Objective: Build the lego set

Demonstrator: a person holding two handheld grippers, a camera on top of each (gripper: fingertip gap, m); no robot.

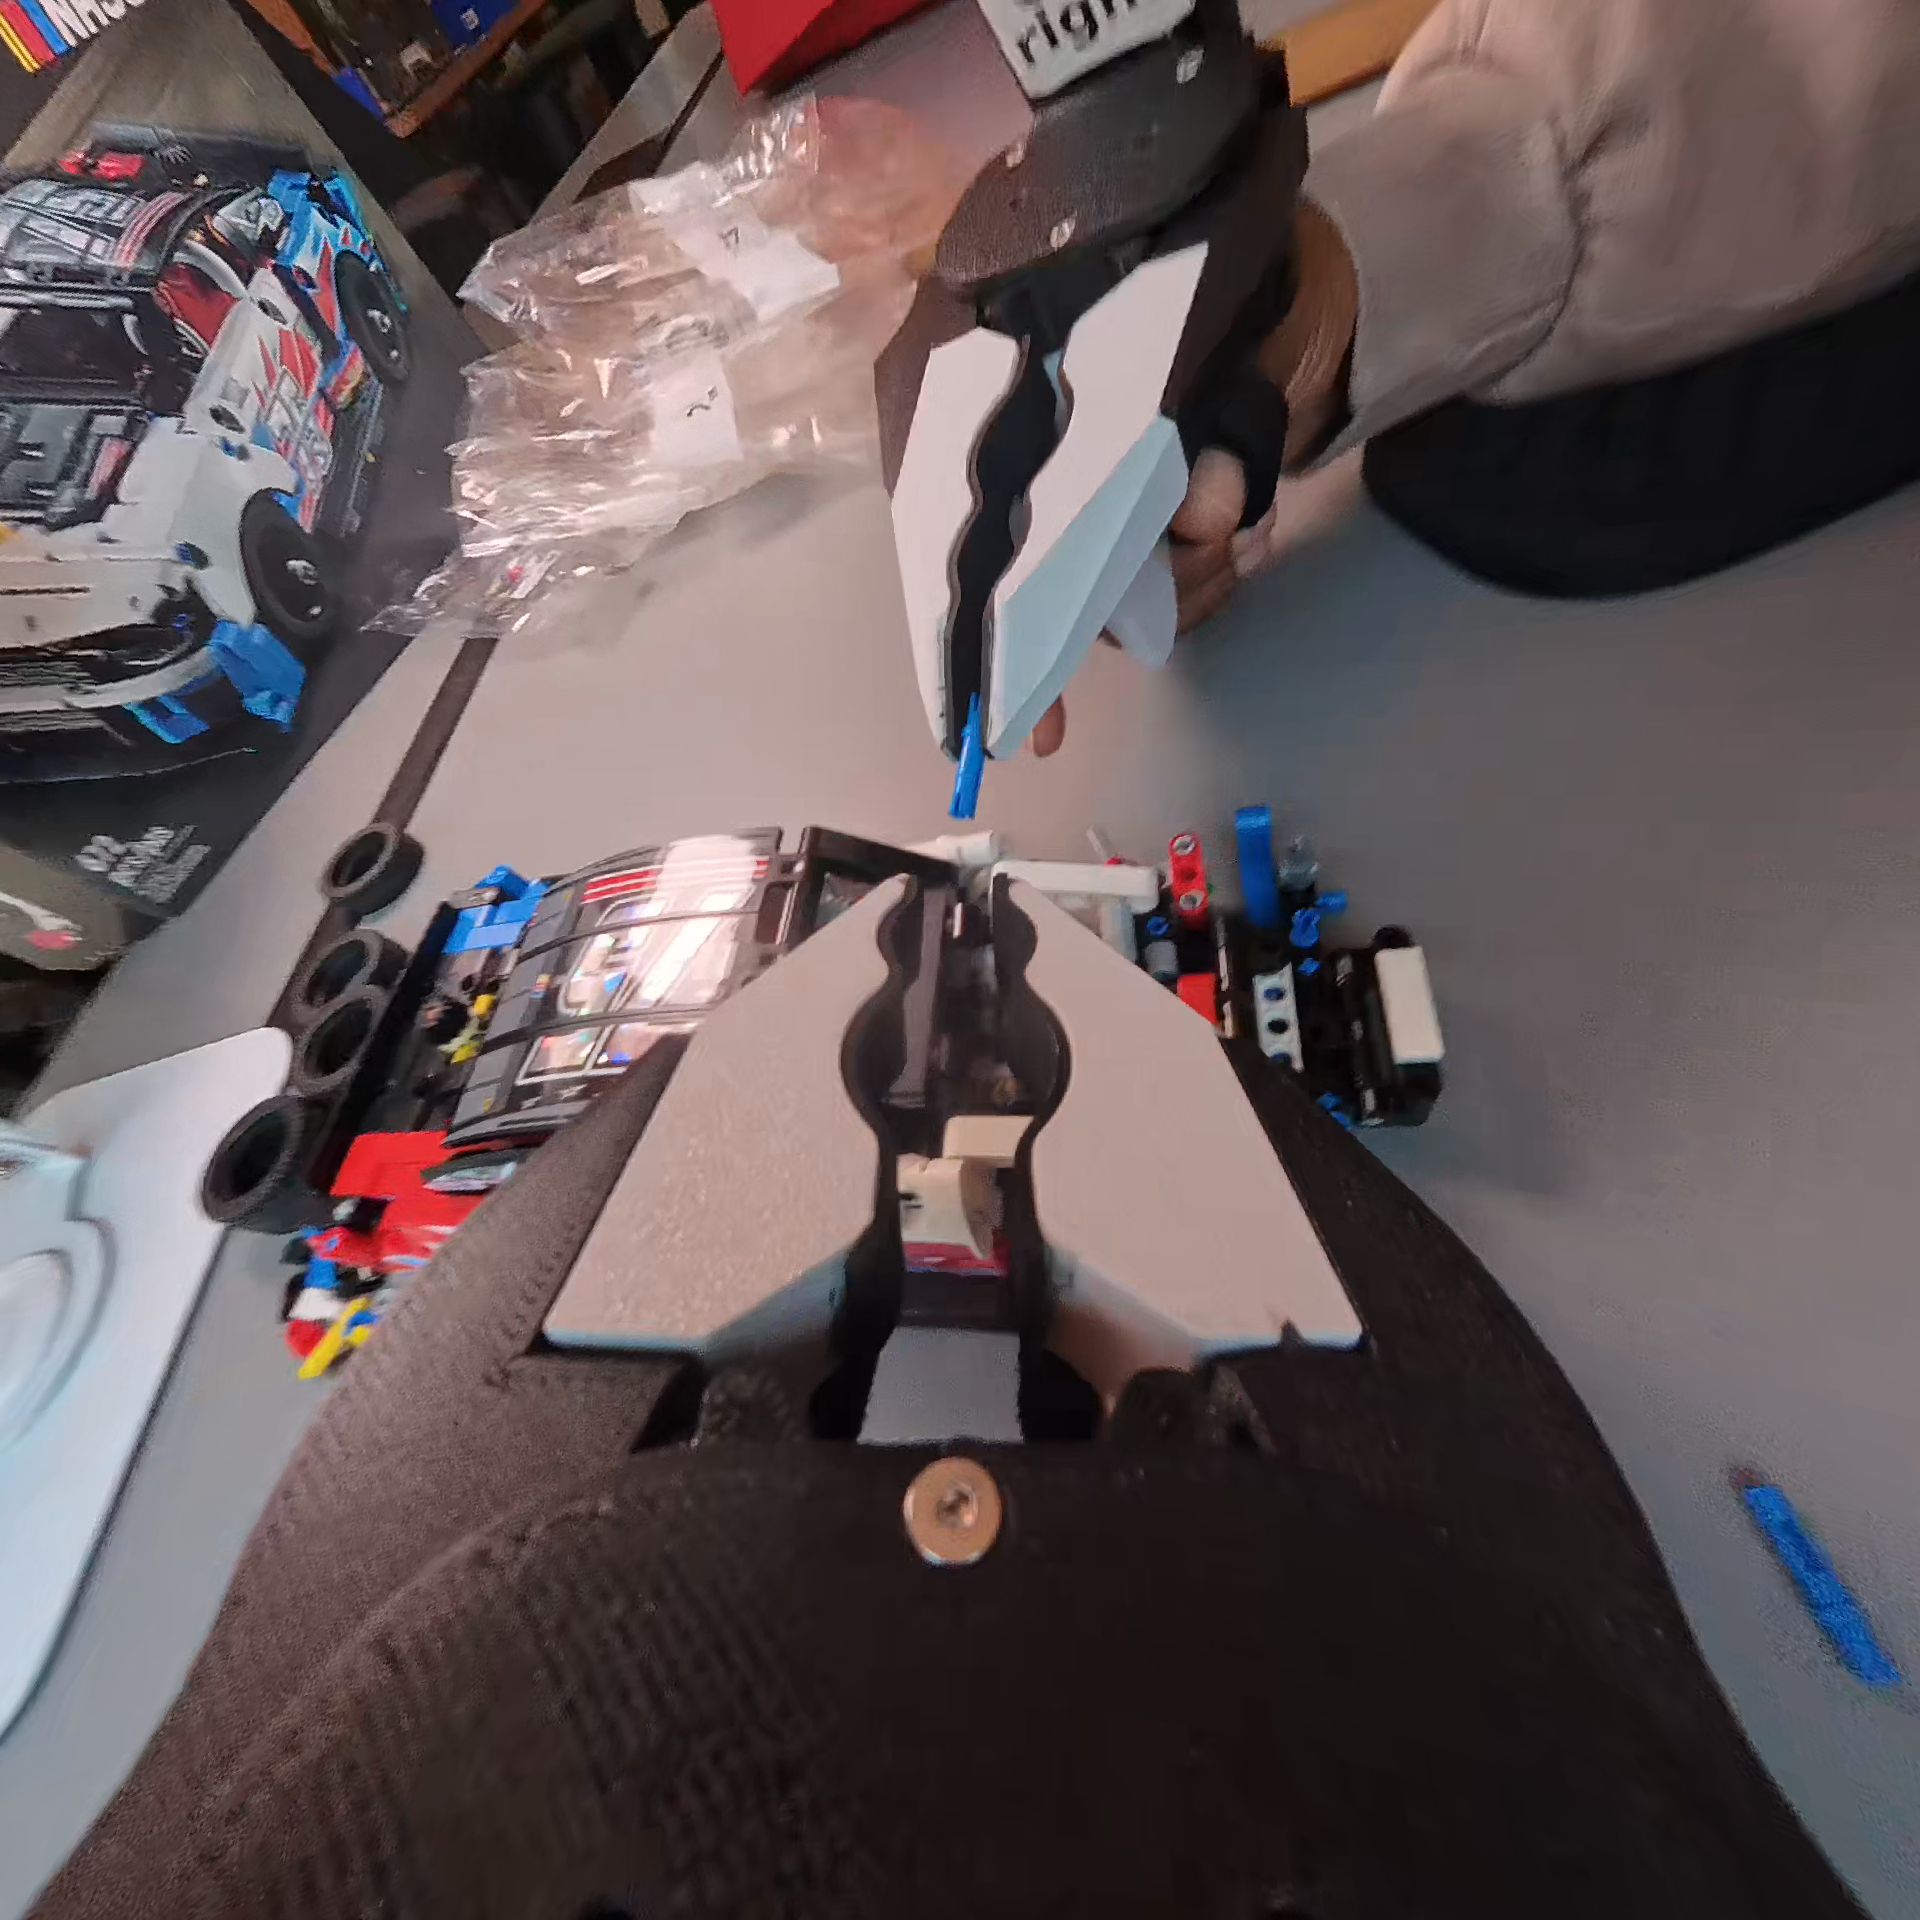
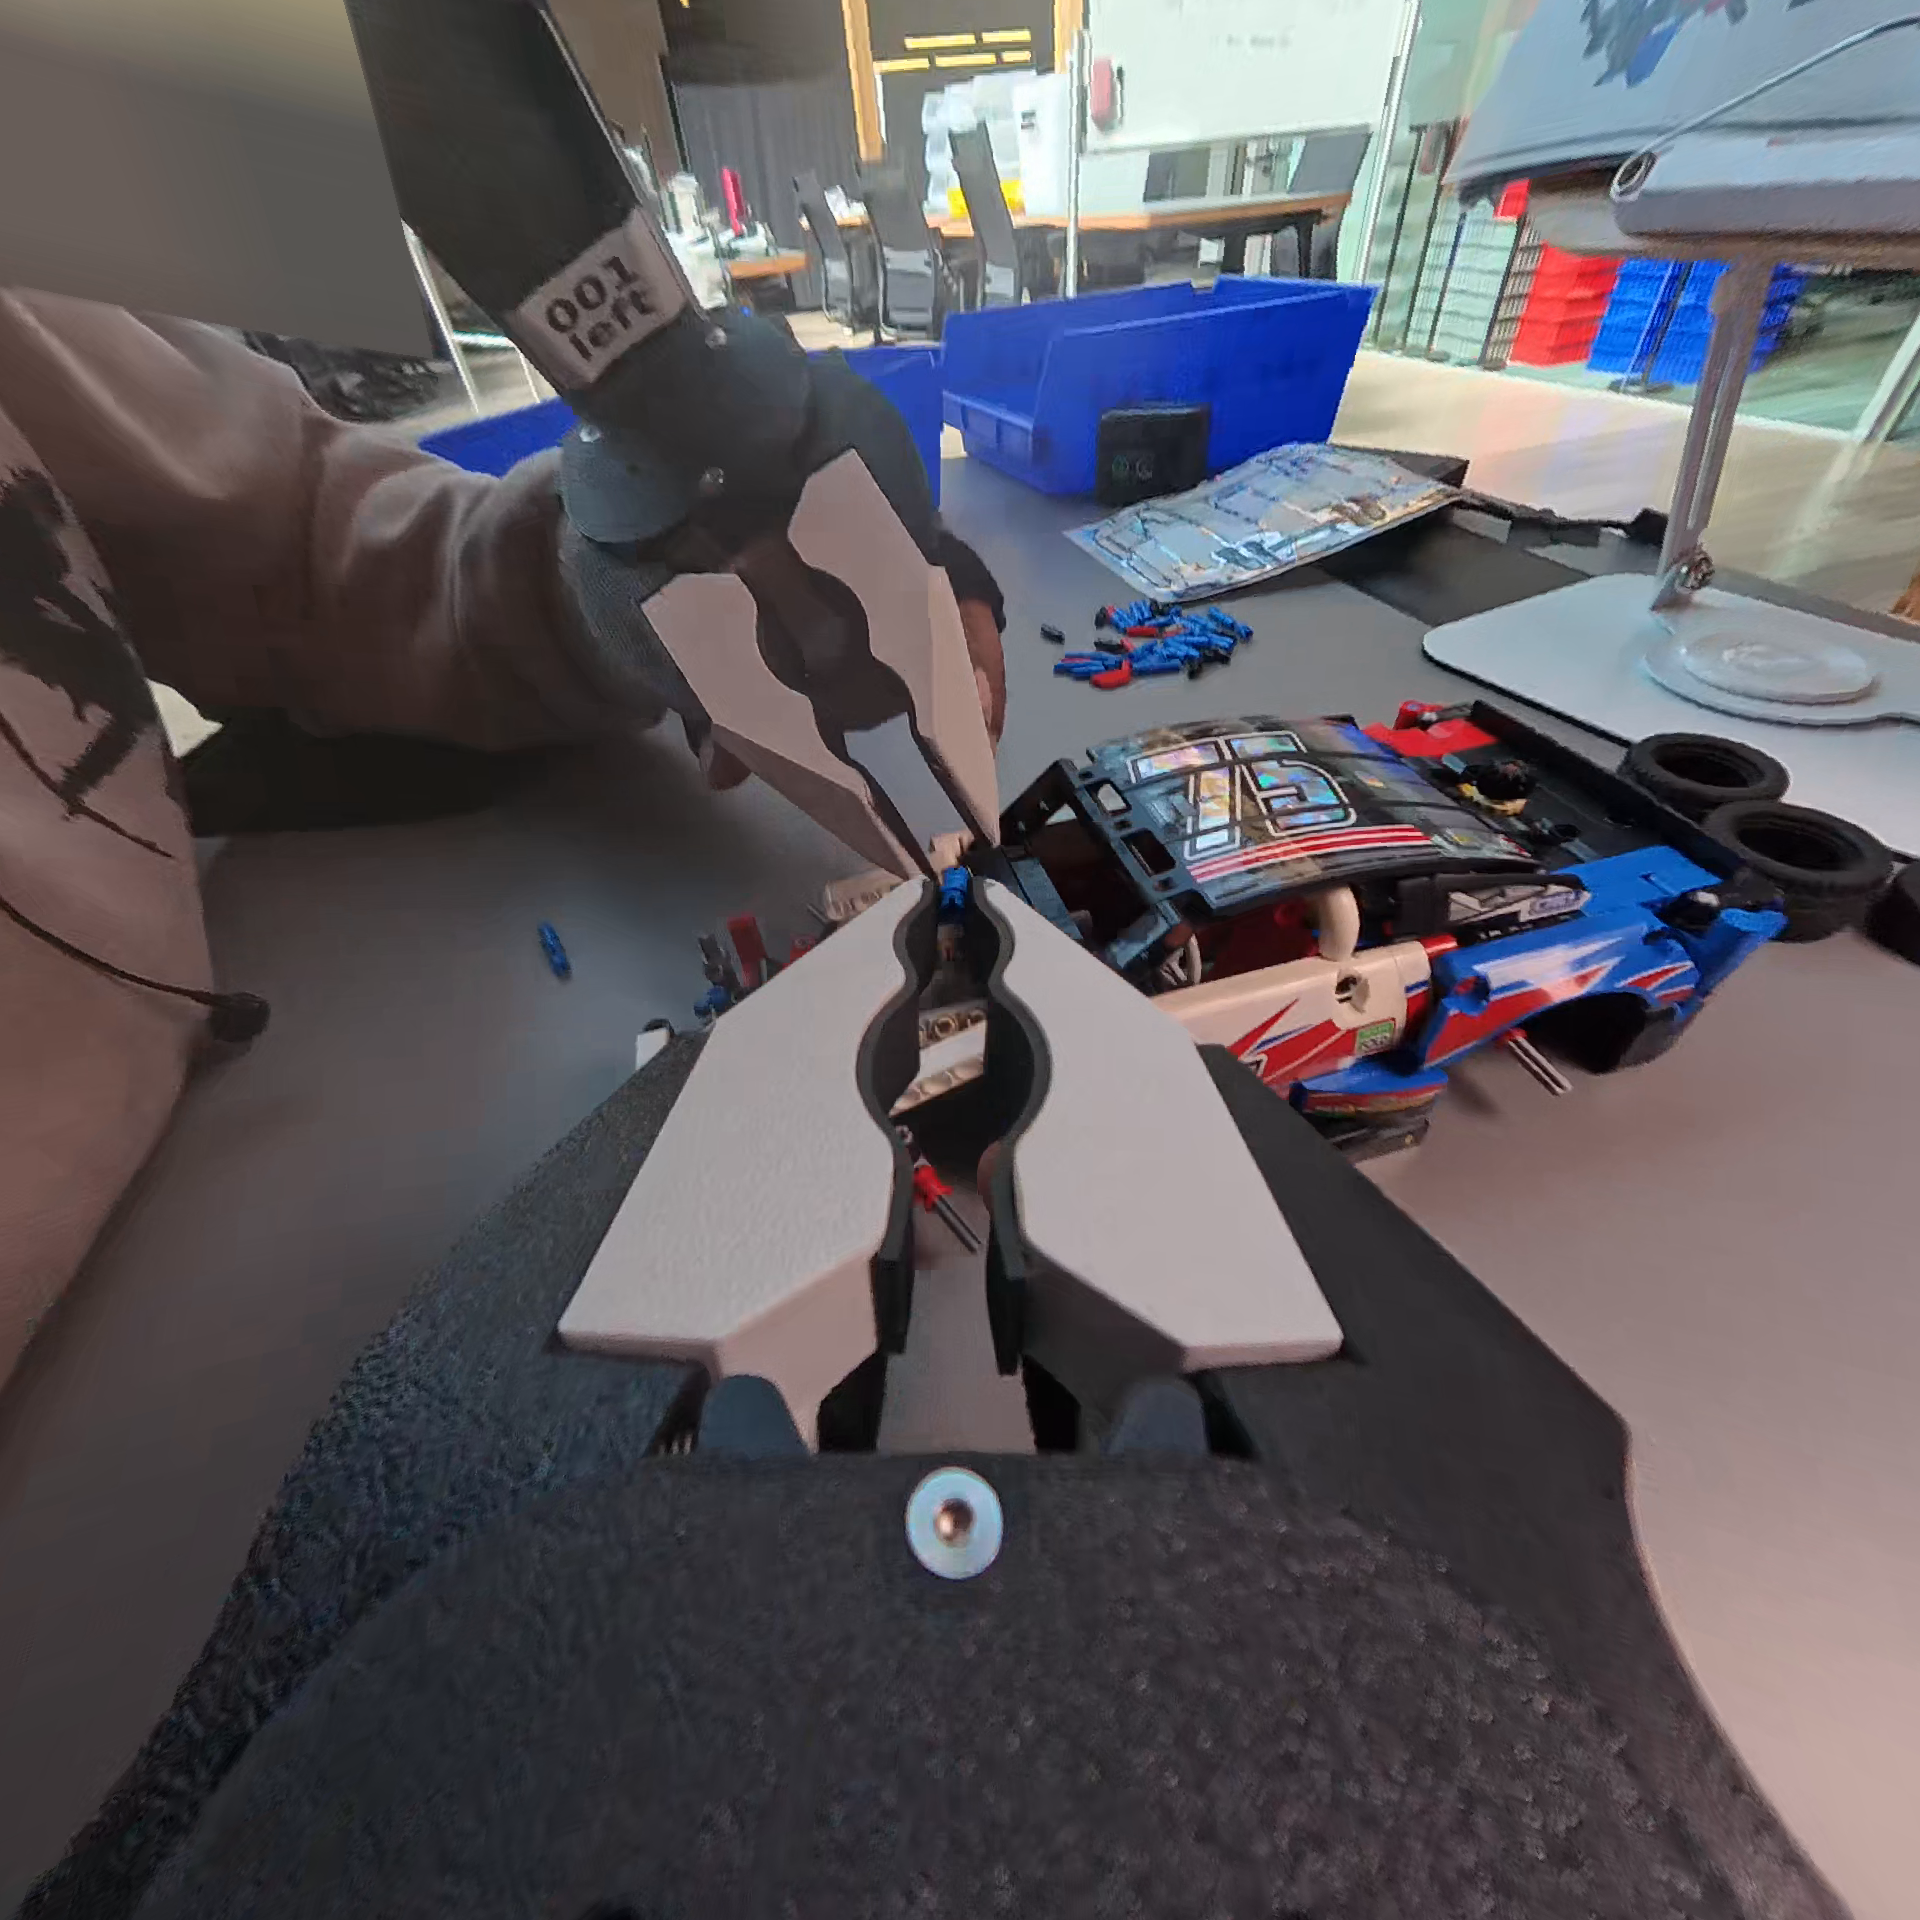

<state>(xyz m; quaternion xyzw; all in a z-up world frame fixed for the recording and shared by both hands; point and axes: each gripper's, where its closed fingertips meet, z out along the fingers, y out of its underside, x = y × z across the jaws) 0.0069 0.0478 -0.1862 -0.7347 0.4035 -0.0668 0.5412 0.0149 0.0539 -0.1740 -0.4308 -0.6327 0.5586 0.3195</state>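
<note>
Grey table (image 2: 1662,1195), office chairs (image 2: 904,260) and desks behind, glass wall (image 2: 1434,208) beyond.

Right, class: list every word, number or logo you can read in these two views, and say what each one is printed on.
I won't copy out writing; these things bear it:
White tag on right gripper: clear.
Grey tag on left gripper: clear.
Car roof: large numerals, clear.
Box: logo and print, partly cropped.
Bag slips: single marks, blurred.
Whiteboard: too faint.
</note>
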